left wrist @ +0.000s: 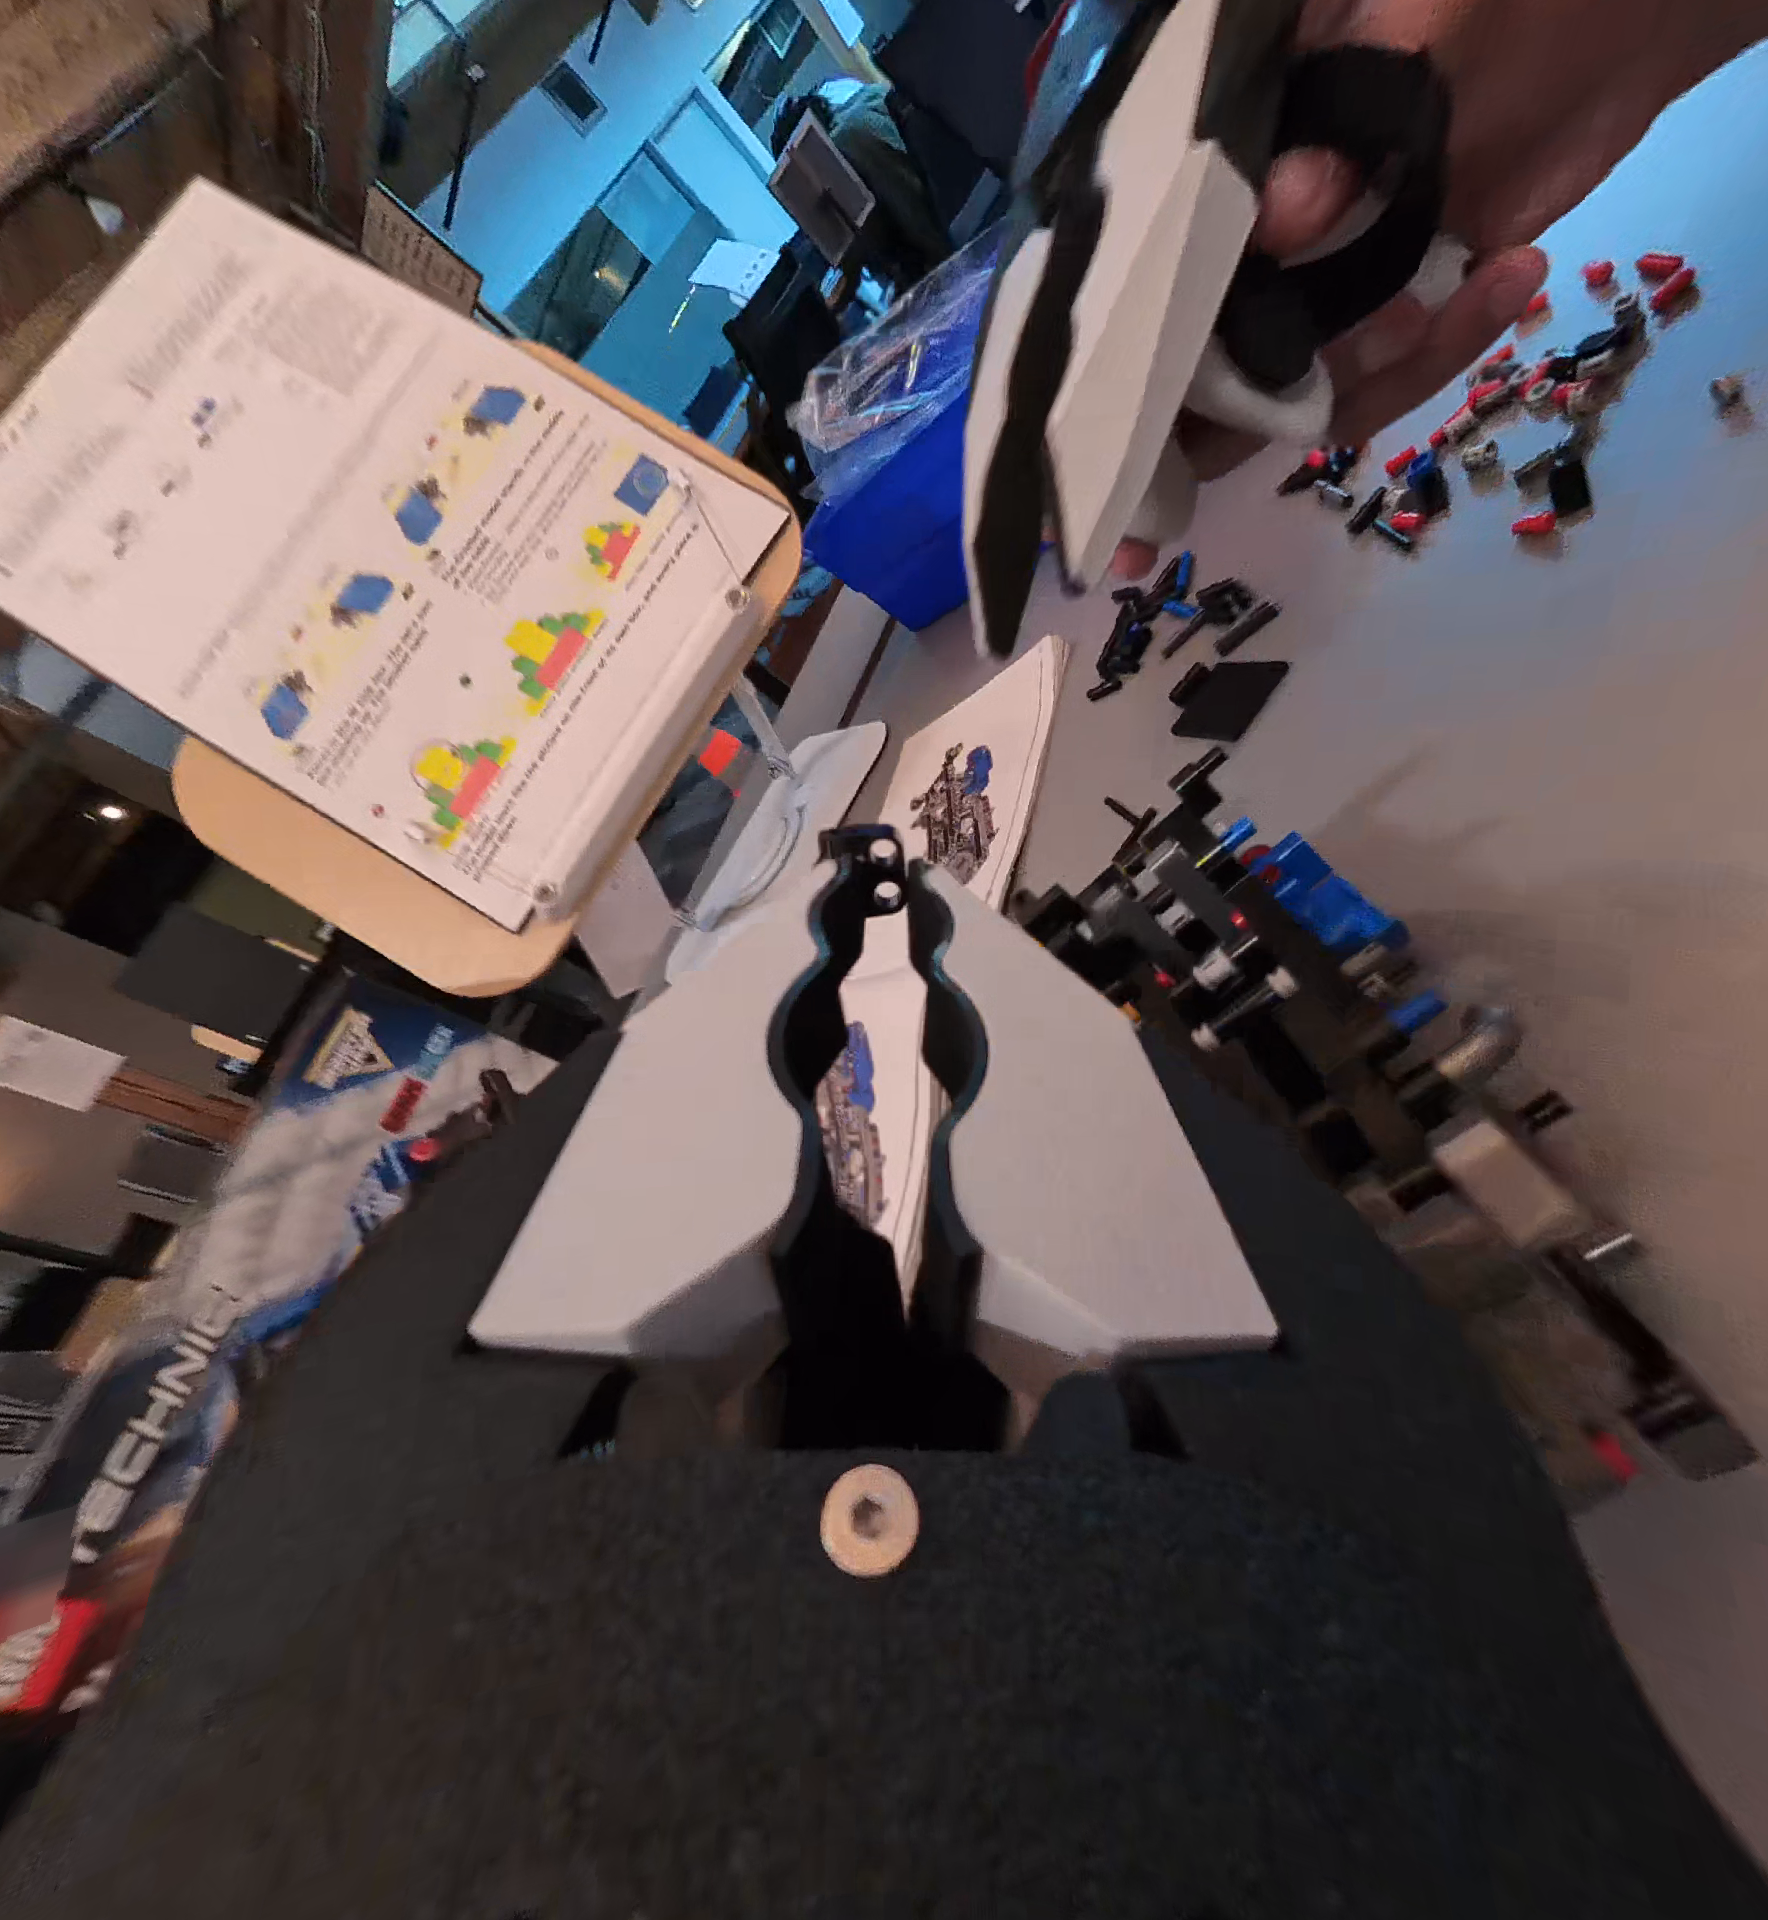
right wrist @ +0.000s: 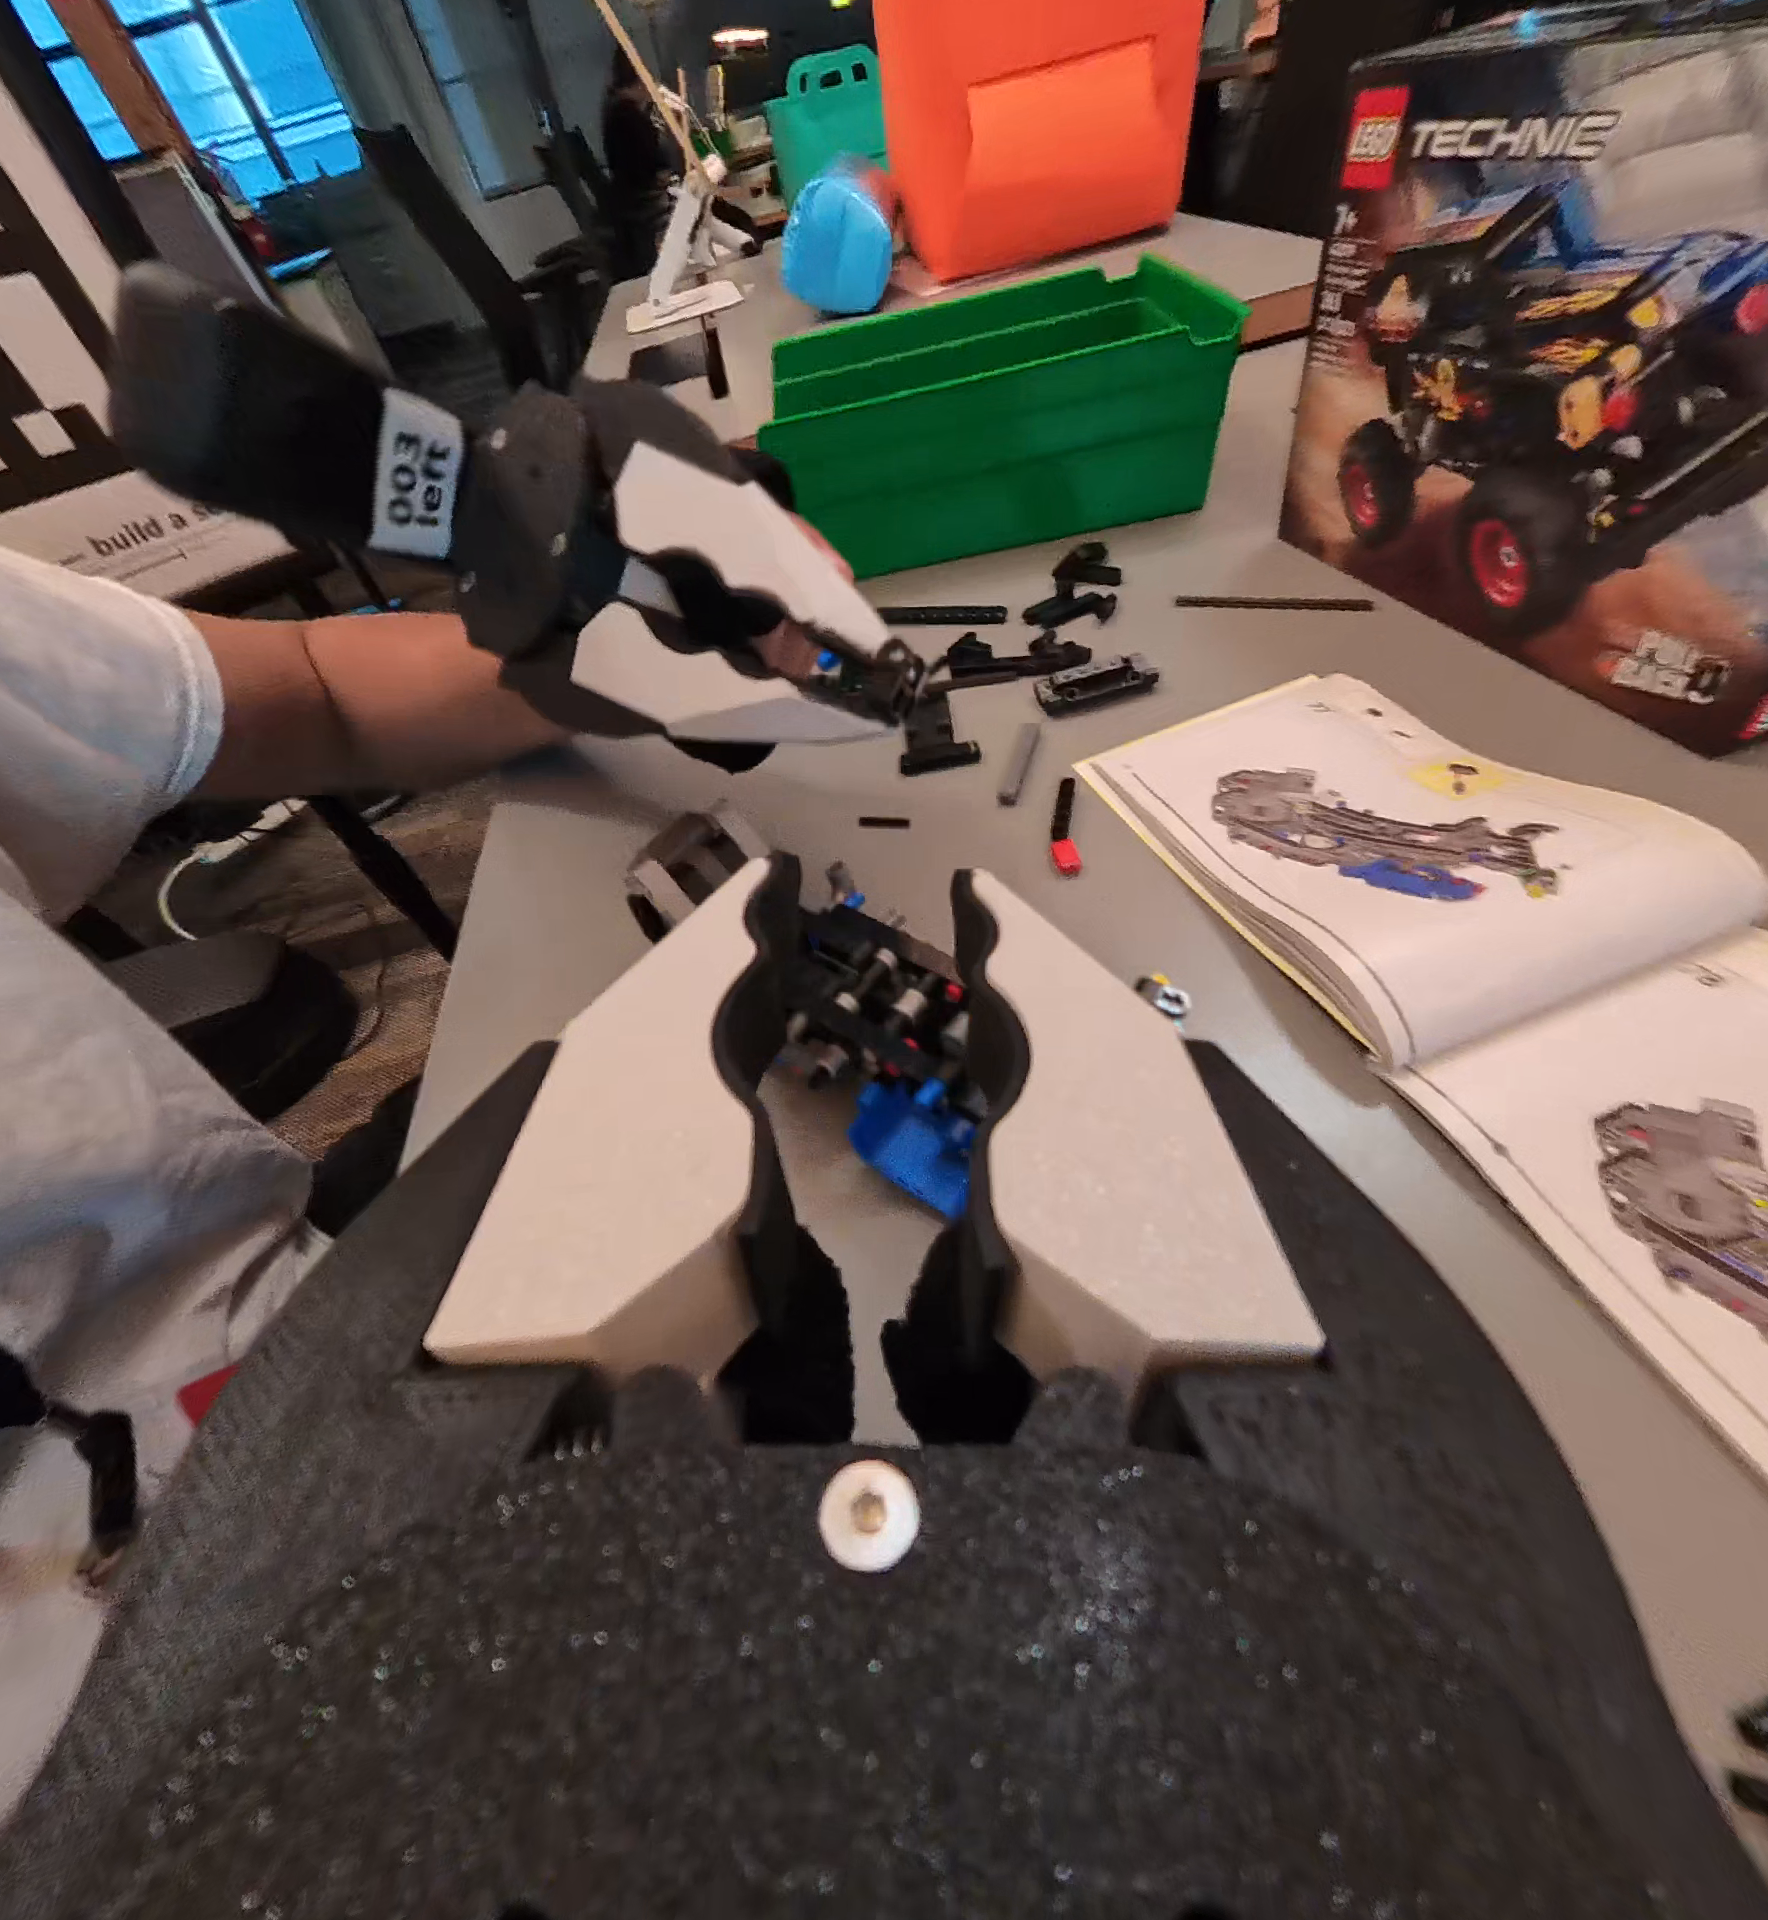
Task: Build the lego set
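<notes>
Left claw (left wrist: pixel 885 878) pinches a small black piece with two round holes (left wrist: pixel 875 868) at its very tips, lifted clear of the tabletop (left wrist: pixel 1482 790); the right wrist view shows the same claw (right wrist: pixel 885 675) poised above scattered black parts (right wrist: pixel 1056 665). Right claw (right wrist: pixel 869 894) hangs released, jaws parted and holding nothing, directly over the half-built model (right wrist: pixel 890 1039), a black frame with blue blocks resting on the tabletop (right wrist: pixel 537 935). Beside the model, to its right, lies the open instruction booklet (right wrist: pixel 1431 894); beyond it stands the set's box (right wrist: pixel 1586 364), with a green bin (right wrist: pixel 994 436) farther back. In the left wrist view, red, black and blue loose pieces (left wrist: pixel 1514 416) are strewn well apart from the model (left wrist: pixel 1306 935), and a printed sheet on a stand (left wrist: pixel 360 540) sits at the tabletop's edge. Judged step: bringing the held piece to the model. To do it well, the right claw should first clamp the frame steady, then the piece's holes should be aligned with the matching pins before pressing; the tip-only pinch risks the piece twisting.
</notes>
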Available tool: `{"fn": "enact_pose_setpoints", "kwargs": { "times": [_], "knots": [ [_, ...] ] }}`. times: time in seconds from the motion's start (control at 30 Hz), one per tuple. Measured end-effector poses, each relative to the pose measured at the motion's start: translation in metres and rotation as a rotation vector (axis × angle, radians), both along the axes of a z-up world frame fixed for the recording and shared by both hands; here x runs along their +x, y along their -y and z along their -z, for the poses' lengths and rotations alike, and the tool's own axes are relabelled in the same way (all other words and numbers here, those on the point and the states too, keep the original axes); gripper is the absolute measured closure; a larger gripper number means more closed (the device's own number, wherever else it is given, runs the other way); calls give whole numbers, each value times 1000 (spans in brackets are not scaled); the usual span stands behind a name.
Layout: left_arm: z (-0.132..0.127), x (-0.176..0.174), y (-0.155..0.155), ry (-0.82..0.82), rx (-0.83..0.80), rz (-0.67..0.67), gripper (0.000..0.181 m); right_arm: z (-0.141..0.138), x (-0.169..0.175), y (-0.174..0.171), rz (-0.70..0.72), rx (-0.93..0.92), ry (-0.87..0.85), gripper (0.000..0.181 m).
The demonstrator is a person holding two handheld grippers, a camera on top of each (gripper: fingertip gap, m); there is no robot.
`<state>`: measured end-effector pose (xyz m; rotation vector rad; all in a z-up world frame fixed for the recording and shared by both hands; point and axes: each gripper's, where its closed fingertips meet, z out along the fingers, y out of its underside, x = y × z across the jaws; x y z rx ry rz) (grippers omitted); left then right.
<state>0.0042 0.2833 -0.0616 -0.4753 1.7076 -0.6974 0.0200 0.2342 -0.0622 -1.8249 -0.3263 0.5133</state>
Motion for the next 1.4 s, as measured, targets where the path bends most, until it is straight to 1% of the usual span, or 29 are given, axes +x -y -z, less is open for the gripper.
{"fn": "enact_pose_setpoints", "kwargs": {
  "times": [0.1, 0.13, 0.2, 0.3, 0.37, 0.57, 0.63, 0.73, 0.87, 1.0, 1.1, 1.17, 1.2, 1.27, 1.33, 1.4],
  "knots": [
    [-3, 1, 14, 3, 144, -59, 175, 0, -8, -6, -33, -34, -32, 149],
    [-1, 0, 22, -3, 196, -55, 175, -1, -10, -6, -42, -39, -49, 149],
    [4, 3, 30, -16, 292, -96, 175, -2, -10, -5, -49, -28, -86, 149],
    [9, 8, 39, -37, 399, -140, 175, 1, -10, 0, -60, -33, -129, 157],
    [12, 11, 43, -58, 439, -151, 175, 4, -9, 3, -65, -49, -131, 159],
    [12, 20, 57, -23, 538, -127, 175, 9, -3, 8, -53, -50, -117, 163],
    [14, 24, 58, -15, 557, -127, 175, 8, 1, 10, -44, -37, -108, 174],
    [14, 30, 61, 4, 574, -119, 175, 9, 6, 12, -31, -32, -84, 175],
    [15, 34, 64, 33, 528, -106, 175, 9, 12, 14, -5, -6, -54, 175],
    [21, 32, 66, -25, 355, -45, 176, 17, 17, 13, 26, -20, 5, 175],
    [16, 27, 62, -25, 272, -17, 174, 21, 29, 10, 67, -33, -19, 175],
    [10, 25, 57, -10, 235, -22, 174, 21, 39, 9, 101, -31, -36, 175],
    [6, 24, 53, -15, 207, -29, 174, 17, 41, 10, 99, -19, -69, 175],
    [-1, 24, 49, -39, 109, -29, 174, 4, 41, 12, 65, 16, -205, 175],
    [-6, 26, 50, -80, 0, 1, 174, -6, 41, 13, 29, 40, -333, 175],
    [-12, 33, 49, -85, -54, 2, 169, -15, 37, 15, -18, 56, -463, 175]
  ]
}}
